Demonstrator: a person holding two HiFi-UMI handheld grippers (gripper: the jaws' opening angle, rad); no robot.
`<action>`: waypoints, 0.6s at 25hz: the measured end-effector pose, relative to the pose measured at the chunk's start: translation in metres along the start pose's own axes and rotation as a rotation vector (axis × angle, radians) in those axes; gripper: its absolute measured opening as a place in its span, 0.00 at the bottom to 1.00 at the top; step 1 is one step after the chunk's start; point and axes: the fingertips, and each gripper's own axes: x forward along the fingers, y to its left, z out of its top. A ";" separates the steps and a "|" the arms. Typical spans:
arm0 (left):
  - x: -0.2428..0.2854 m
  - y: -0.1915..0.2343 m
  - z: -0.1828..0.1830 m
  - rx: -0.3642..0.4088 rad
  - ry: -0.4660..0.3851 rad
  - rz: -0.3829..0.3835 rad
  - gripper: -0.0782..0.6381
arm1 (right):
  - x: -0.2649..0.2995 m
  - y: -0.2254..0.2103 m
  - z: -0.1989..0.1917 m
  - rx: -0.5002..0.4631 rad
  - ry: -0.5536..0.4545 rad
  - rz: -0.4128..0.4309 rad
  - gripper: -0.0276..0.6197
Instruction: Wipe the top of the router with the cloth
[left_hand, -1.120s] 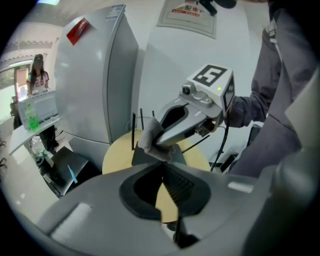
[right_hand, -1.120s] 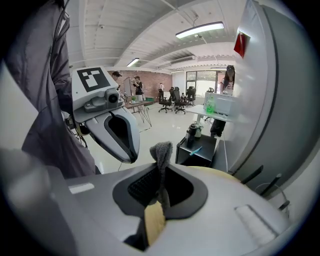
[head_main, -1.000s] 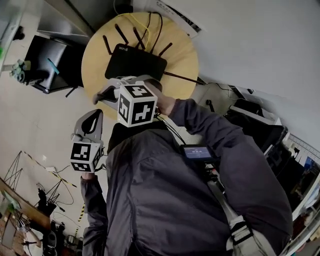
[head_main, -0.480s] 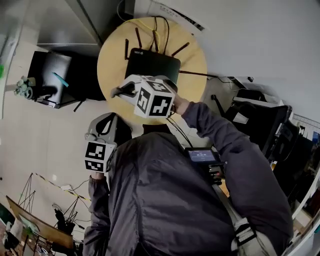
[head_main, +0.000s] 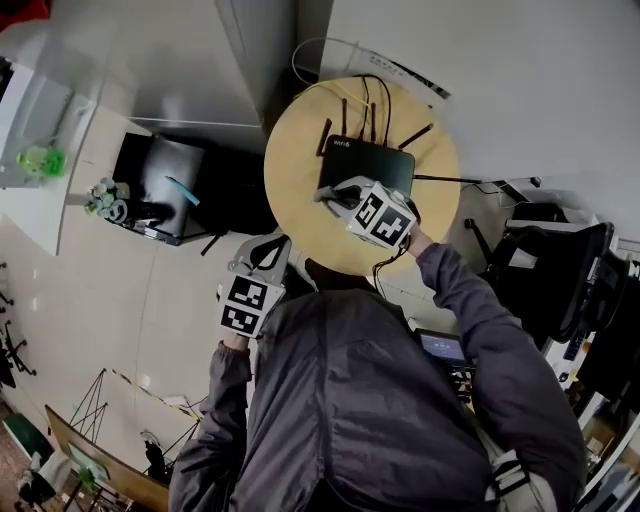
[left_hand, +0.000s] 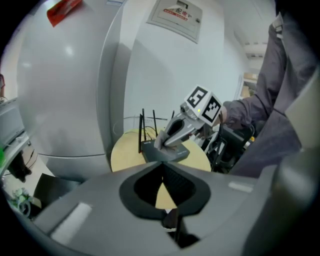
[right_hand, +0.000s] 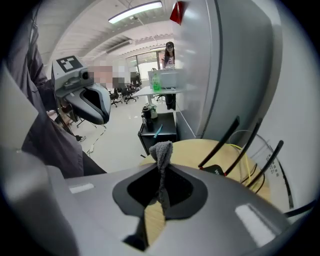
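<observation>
Router (head_main: 372, 160) black; cloth (right_hand: 162, 149) grey; table (head_main: 300, 200) pale tan; left tool (left_hand: 163, 165), right tool (head_main: 330, 192): grey, cubes black-white square-patterned.

A dark grey long-sleeved jacket (head_main: 370, 400) fills the lower middle of the head view, crossed at lower right by a grey webbing strap (head_main: 480, 452) beside a small lit screen (head_main: 443, 347). The left gripper (head_main: 272, 243) and right gripper (head_main: 323, 193) are pale grey, each bearing a white cube (head_main: 246, 305) with black square markers.
</observation>
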 end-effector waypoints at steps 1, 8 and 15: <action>0.006 0.002 0.004 0.007 0.008 -0.008 0.11 | 0.003 -0.008 -0.006 0.001 0.010 -0.011 0.08; 0.054 0.004 0.030 0.045 0.069 -0.067 0.11 | 0.030 -0.097 -0.035 0.001 0.085 -0.119 0.08; 0.071 0.006 0.038 0.058 0.119 -0.124 0.11 | 0.072 -0.165 -0.039 0.003 0.145 -0.199 0.08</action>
